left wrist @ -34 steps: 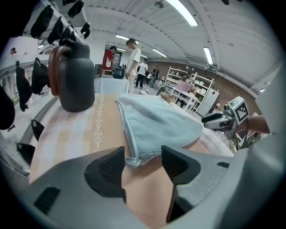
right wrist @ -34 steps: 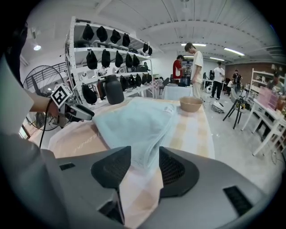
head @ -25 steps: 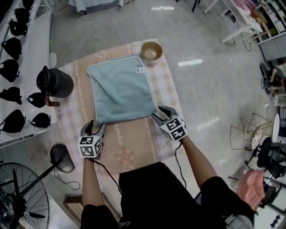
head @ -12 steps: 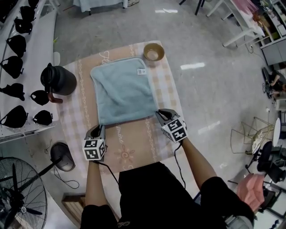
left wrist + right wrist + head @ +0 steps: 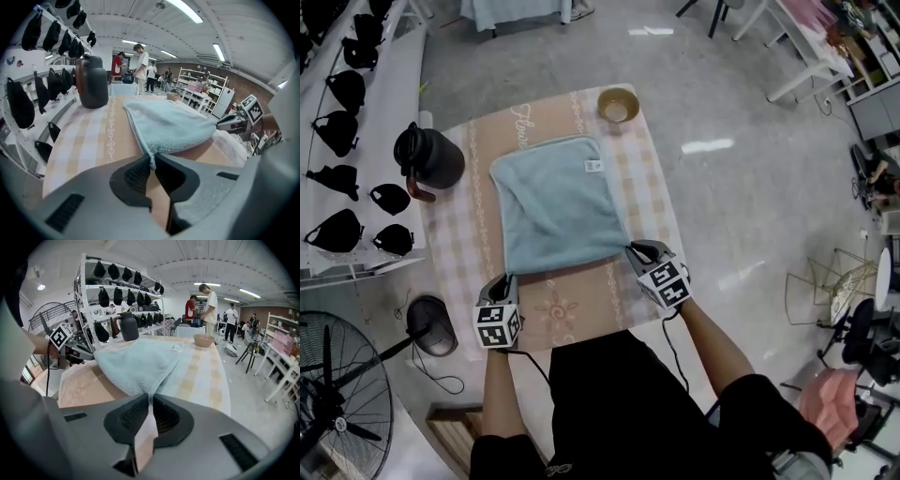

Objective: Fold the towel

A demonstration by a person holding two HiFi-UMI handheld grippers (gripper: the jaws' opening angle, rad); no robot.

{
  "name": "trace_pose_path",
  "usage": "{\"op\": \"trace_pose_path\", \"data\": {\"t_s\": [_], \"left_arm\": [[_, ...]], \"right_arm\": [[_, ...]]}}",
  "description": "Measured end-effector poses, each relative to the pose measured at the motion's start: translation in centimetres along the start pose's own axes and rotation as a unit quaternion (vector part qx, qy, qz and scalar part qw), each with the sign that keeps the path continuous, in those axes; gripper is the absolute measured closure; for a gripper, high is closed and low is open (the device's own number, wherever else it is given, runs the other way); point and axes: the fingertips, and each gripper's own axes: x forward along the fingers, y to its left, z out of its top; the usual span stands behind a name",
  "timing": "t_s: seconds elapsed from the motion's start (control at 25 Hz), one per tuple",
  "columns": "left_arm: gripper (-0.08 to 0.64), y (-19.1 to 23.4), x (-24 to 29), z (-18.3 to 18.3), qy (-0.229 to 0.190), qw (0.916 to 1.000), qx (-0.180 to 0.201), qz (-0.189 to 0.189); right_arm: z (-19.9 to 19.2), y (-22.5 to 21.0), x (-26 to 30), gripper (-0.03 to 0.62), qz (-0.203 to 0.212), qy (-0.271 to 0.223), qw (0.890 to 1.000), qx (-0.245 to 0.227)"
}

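1. Spread on the checked tablecloth (image 5: pixel 464 234), mid-table: a pale blue towel (image 5: pixel 558 202), almost square; slightly longer along the 12-to-6 line of the head view, far end leaning a touch toward 11.
2. White label (image 5: pixel 593 166) near the far corner at 1 o'clock; near edge facing the person at 6.
3. Pinched by the left gripper (image 5: pixel 507 279) at the 7 o'clock corner; jaws closed on the fabric, a thin fold of towel (image 5: pixel 168 124) squeezed between the pads of the left gripper (image 5: pixel 151 161) (clear in its own view).
4. Pinched likewise by the right gripper (image 5: pixel 631 248) at the 5 o'clock corner; jaws of the right gripper (image 5: pixel 150 399) closed on the towel (image 5: pixel 136 362), cloth bunched just above the pads.
5. Near edge raised a little off the tablecloth between the two grips; shadow beneath it in the left gripper view; the rest lying flat.
6. Beyond the towel: a tan bowl (image 5: pixel 618 104) at 12 to 1, apart from the far edge; a dark jug (image 5: pixel 431 157) at 10, well clear of the left edge.
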Motion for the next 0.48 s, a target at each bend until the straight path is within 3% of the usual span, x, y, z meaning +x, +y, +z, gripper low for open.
{"op": "trace_pose_path", "data": {"t_s": [0.48], "left_arm": [[0.525, -3.1, -5.4, -5.8, -0.005, 0.9998, -0.014, 0.010]], "right_arm": [[-4.1, 4.5, -3.9, 0.558, 0.016, -0.004, 1.000, -0.014]]}}
